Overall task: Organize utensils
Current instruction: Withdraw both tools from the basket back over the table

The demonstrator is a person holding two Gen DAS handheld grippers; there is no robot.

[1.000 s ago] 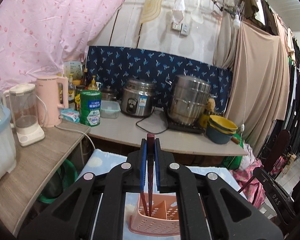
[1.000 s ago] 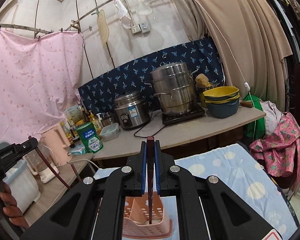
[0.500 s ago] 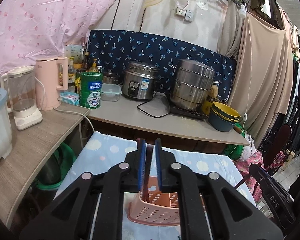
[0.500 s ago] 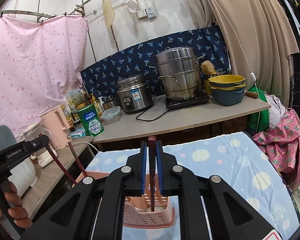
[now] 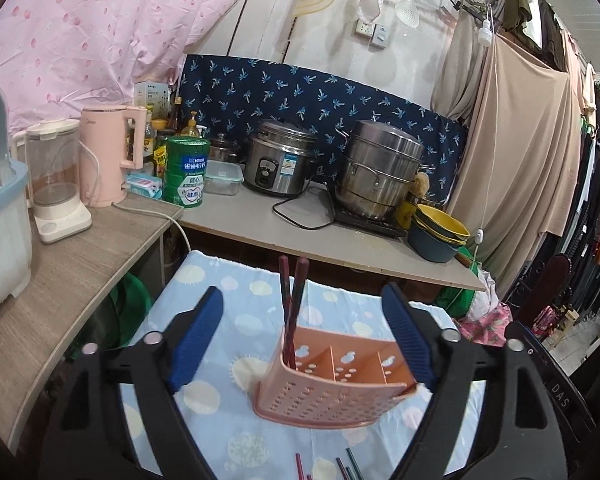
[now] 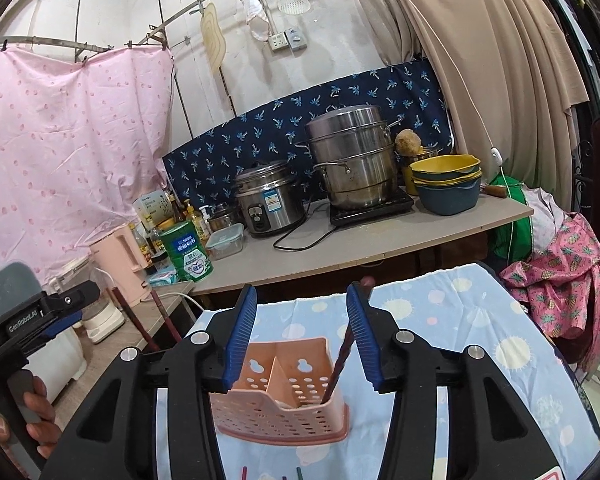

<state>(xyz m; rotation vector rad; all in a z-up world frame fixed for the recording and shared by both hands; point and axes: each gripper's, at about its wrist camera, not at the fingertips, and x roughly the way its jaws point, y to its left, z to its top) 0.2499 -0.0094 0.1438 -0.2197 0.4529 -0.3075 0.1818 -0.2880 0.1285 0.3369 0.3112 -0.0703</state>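
**More sticks lie flat, close under both grippers**

My left gripper (image 5: pixel 302 332) is opening wide. Nothing is pressed between its blue ribbed pads (image 5: pixel 198 336). The pink plastic holder with little holes (image 5: pixel 336 384) sits just ahead of it, low and a bit to the right side. Two dark red chopsticks (image 5: pixel 292 304) stand in the holder's left pocket. They point up and lean a little.

My right gripper (image 6: pixel 302 332) is opening too. One dark red chopstick (image 6: pixel 342 356) stands between its pads, in the pink holder's (image 6: pixel 280 404) right pocket. It leans over to the right pad. I cannot tell if it touches that pad or only stands close. I think the pads no longer squeeze it.

Now the next job, as I see it. More loose thin sticks (image 5: pixel 328 468) lie flat on the blue cloth with pale dots (image 5: pixel 236 312). They are on my side of the holder, right under the left gripper, at the very bottom of its view. Their long way runs mostly away from me, toward the holder. In the right view I see only their tips (image 6: pixel 270 472), also low and close.

So both grippers must pull back and dip down to reach them. I cannot tell which hand is nearer. A pinch across a stick looks best to me.
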